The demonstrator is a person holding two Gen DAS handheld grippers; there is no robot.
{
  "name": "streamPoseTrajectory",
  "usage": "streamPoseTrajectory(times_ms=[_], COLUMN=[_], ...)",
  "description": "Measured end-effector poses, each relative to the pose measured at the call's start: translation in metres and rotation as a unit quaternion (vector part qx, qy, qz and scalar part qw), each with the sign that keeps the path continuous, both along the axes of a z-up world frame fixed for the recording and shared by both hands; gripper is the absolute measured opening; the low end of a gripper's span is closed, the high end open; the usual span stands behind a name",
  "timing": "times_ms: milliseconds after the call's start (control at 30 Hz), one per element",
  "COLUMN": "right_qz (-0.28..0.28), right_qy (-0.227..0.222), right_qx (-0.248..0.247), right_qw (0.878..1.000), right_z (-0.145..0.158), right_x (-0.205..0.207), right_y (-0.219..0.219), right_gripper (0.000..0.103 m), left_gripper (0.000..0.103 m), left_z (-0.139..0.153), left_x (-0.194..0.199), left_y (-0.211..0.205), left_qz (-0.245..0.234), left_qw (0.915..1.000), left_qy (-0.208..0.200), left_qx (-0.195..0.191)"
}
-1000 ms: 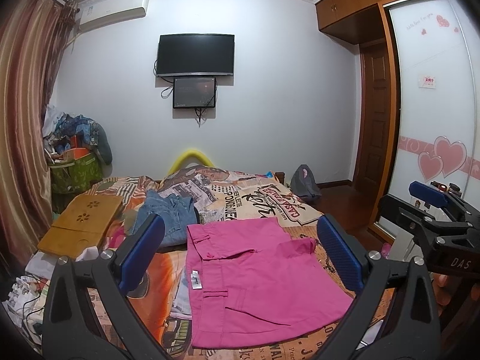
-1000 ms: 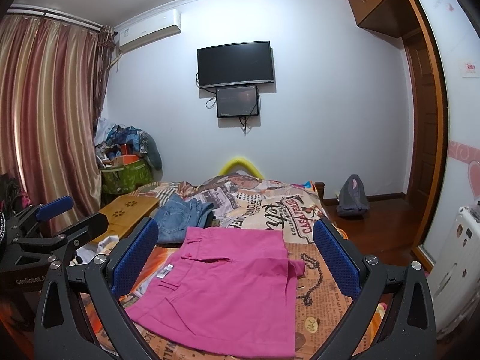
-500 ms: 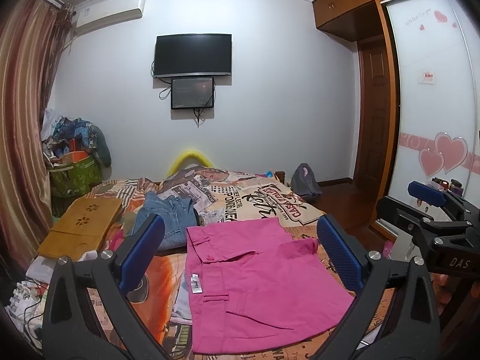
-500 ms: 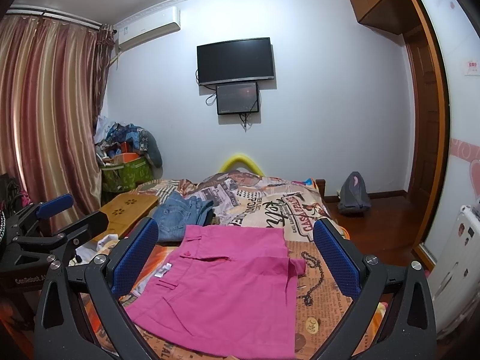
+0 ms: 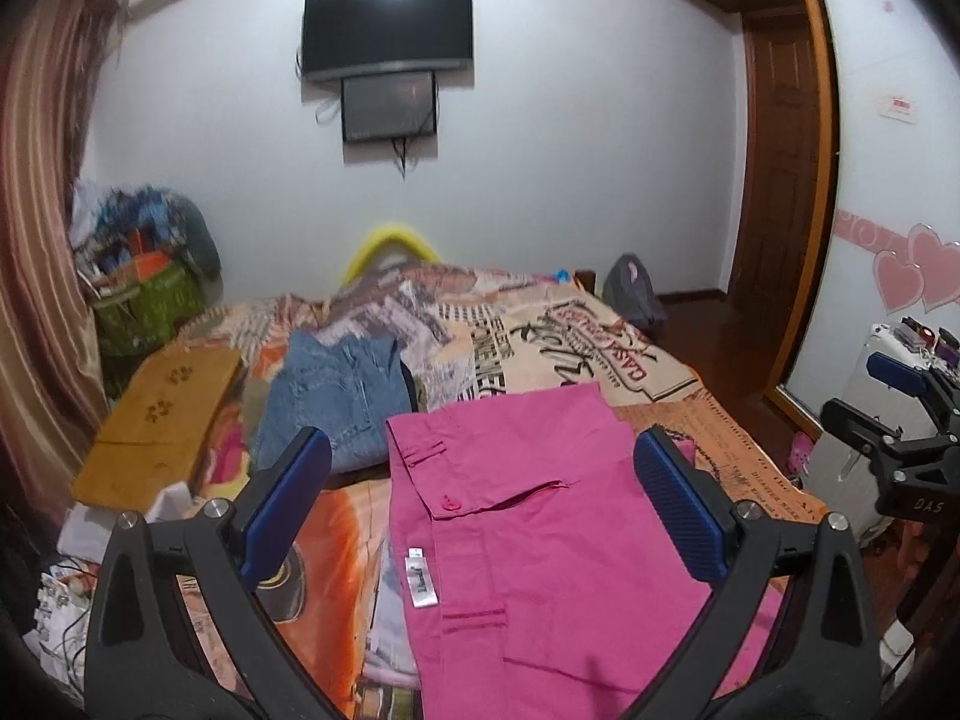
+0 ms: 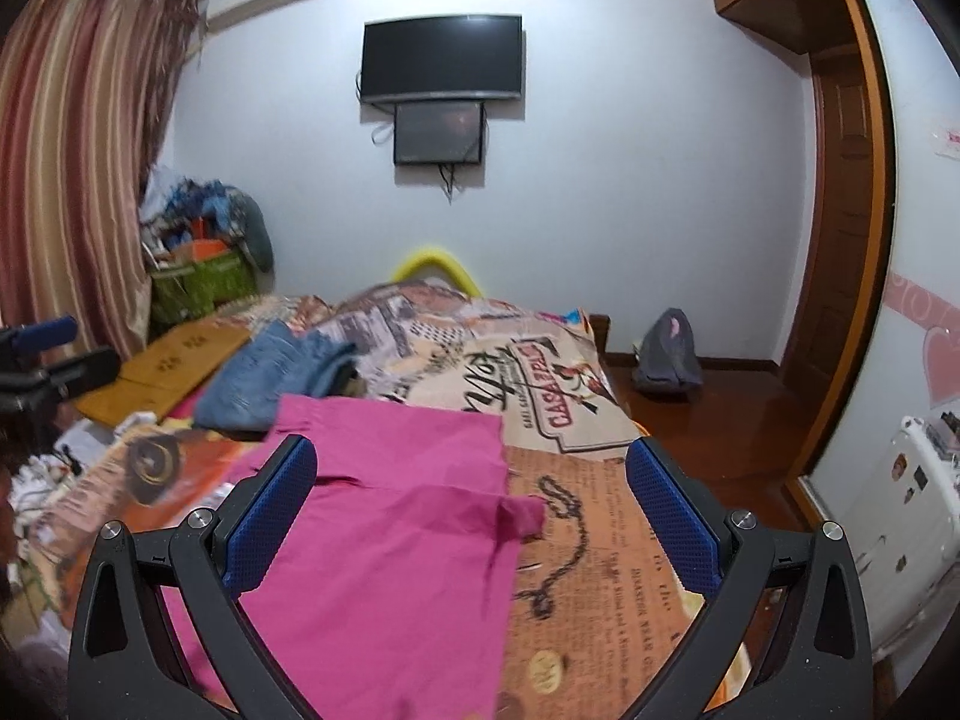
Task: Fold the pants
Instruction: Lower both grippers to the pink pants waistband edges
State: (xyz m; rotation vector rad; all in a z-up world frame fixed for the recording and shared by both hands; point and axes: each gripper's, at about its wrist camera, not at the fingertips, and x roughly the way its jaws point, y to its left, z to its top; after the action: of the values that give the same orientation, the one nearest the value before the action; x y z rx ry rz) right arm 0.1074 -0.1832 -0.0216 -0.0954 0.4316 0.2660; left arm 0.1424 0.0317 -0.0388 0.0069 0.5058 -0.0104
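Now approach step | bright pink cotton pants (image 5: 540, 516) flat on patterned bed (image 6: 600, 540) | left hand-held gripper (image 5: 480, 498), right hand-held gripper (image 6: 471, 510) wide apart, empty | next likely: pinch an edge, fold over.

The pants (image 5: 540, 540) are smooth matt pink cloth with a white woven label (image 5: 418, 578) and a glossy button (image 5: 449, 503). The jeans (image 5: 336, 396) are faded blue denim. The bedspread (image 6: 600, 540) is printed matt cloth. Both grippers, left (image 5: 480, 504) and right (image 6: 471, 510), have matt black plastic frames, shiny metal screws and blue pads (image 6: 273, 513) with a rough, dotted texture. The board (image 5: 156, 414) looks like pale wood. The floor (image 6: 708, 420) is glossy dark wood; the curtain (image 6: 72, 168) is sheeny striped fabric.
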Motion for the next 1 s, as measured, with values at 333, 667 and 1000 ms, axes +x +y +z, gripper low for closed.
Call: streamPoseTrajectory(times_ms=[333,667,1000], right_qz=[0.008,0.040,0.065], right_qy=[0.042,0.108,0.174], right_qx=[0.003,-0.037,-0.035], right_qw=[0.999,0.993,0.982], right_z=[-0.016,-0.066,-0.118], right_x=[0.075,0.167,0.247], right_y=[-0.015,-0.004,0.003], right_gripper=[0.103,0.101,0.089], left_gripper=[0.103,0.098,0.085], left_z=[-0.032,-0.115,-0.179], left_x=[0.112,0.211,0.266], left_y=[0.044,0.081,0.097], left_qz=[0.048,0.058,0.049], left_qw=[0.9977,0.9881,0.9791], left_qy=[0.046,0.143,0.197], left_qx=[0.009,0.005,0.007])
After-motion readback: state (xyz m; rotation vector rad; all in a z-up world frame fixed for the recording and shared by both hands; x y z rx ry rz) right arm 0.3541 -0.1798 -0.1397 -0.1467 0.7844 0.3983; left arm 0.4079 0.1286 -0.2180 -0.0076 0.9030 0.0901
